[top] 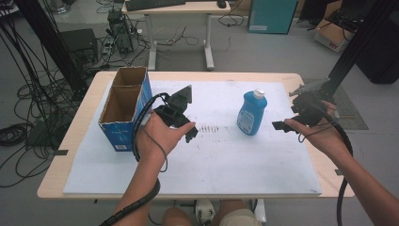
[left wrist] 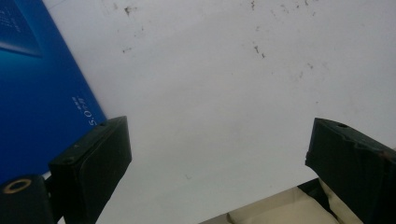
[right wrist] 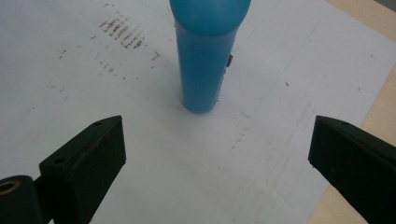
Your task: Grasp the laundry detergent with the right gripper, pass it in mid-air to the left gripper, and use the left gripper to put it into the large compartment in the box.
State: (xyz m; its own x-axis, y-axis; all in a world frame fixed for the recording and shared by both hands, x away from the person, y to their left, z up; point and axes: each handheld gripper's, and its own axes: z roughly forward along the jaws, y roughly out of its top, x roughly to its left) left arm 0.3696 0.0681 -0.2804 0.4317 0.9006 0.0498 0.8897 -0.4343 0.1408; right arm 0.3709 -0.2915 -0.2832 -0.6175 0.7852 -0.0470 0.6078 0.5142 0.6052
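A blue bottle [top: 252, 113] with a white cap stands upright on the white sheet, right of centre; its lower body [right wrist: 204, 65] is straight ahead in the right gripper view. My right gripper [top: 289, 123] is held just to the right of it, open, jaws wide apart with nothing between them [right wrist: 217, 154]. A blue cardboard box [top: 123, 106] with an open top stands at the left of the table. My left gripper [top: 187, 127] hovers right beside the box, open and empty [left wrist: 217, 158], pointing down at the sheet with the box's blue side [left wrist: 37, 84] at its left.
The white sheet [top: 221, 165] covers most of the wooden table [top: 77, 136], with dark scuff marks [top: 209, 127] at its middle. The table's right edge [right wrist: 373, 79] lies close behind the bottle. A desk, cables and boxes stand on the floor beyond.
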